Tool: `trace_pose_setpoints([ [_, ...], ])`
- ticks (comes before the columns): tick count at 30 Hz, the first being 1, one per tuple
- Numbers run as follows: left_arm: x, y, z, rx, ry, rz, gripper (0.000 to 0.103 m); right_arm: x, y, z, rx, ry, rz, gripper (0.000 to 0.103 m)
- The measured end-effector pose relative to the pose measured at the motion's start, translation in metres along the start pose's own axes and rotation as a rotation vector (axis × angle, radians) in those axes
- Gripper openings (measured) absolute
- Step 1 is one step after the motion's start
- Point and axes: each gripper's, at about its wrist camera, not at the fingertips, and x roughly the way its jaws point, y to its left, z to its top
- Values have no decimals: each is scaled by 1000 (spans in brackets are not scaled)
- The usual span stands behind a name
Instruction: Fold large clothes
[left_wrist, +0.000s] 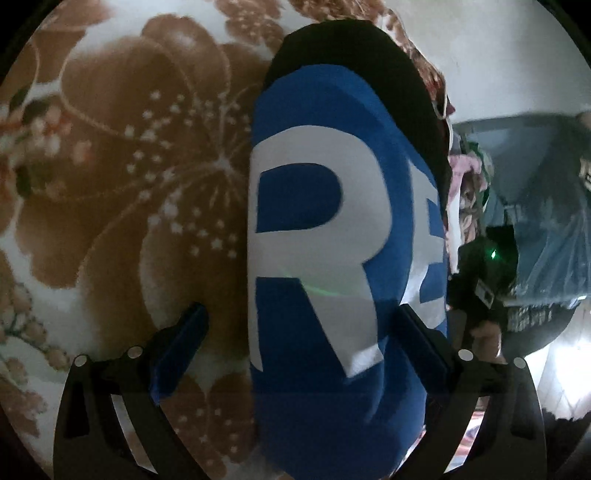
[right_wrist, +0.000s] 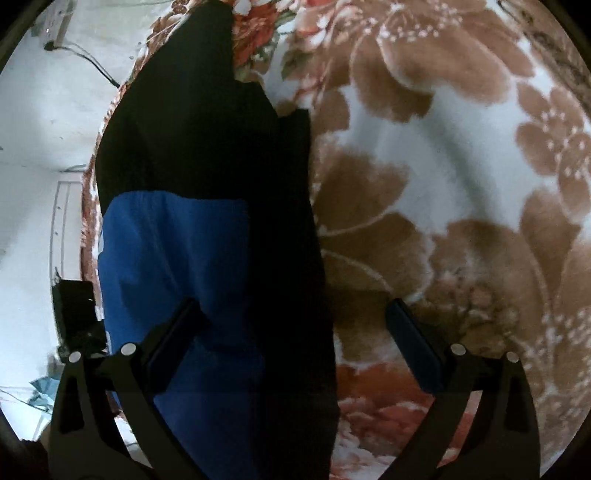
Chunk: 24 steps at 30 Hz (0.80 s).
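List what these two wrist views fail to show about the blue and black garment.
- Left wrist: the white lettering on the garment curls out of sight past the fold's right edge.
- Right wrist: black fabric on the garment is too dark to show folds.
- Both: the garment's near end is cut off by the bottom edge.

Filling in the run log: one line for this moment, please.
fold underway | garment folded narrow on floral blanket | left gripper open | right gripper open

Folded blue-and-black garment (left_wrist: 332, 240) on bedspread
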Motion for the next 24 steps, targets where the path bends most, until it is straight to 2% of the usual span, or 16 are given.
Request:
trace_pose_setpoints([
  [2, 0, -1, -1, -3, -11, -5, 99, 3, 4, -3, 5, 13, 68, 99],
  [5, 5, -12, -7, 7, 29, -89, 94, 13, 24, -17, -70, 100, 144, 99],
  [7, 11, -32, -13, 92, 44, -34, 95, 21, 37, -26, -126, 135, 116, 99],
  [8, 13, -37, -14, 105, 42, -25, 96, 21, 38, -28, -127, 107, 90, 99],
  [12, 17, -19, -13, 25, 17, -72, 97, 20, 20, -19, 14, 45, 161, 98],
  [16, 25, -12, -11, 4, 8, -70, 97, 29, 25, -15, 33, 61, 179, 99],
  [17, 25, -14, -13, 4, 6, -62, 95, 29, 29, -15, 23, 67, 183, 97],
  [18, 25, -18, -13, 6, 7, -73, 84, 29, 35, -16, 9, 80, 217, 89],
  [19, 22, -24, -13, 13, 4, -65, 82, 30, 41, -17, 3, 87, 226, 80],
  [20, 20, -32, -11, 20, 1, -61, 76, 27, 48, -17, -6, 83, 207, 77],
  [22, 12, -38, -12, 16, -10, -88, 69, 23, 54, -19, -14, 87, 211, 63],
  [24, 8, -29, -12, -30, -22, -129, 68, 23, 54, -19, -8, 91, 246, 62],
])
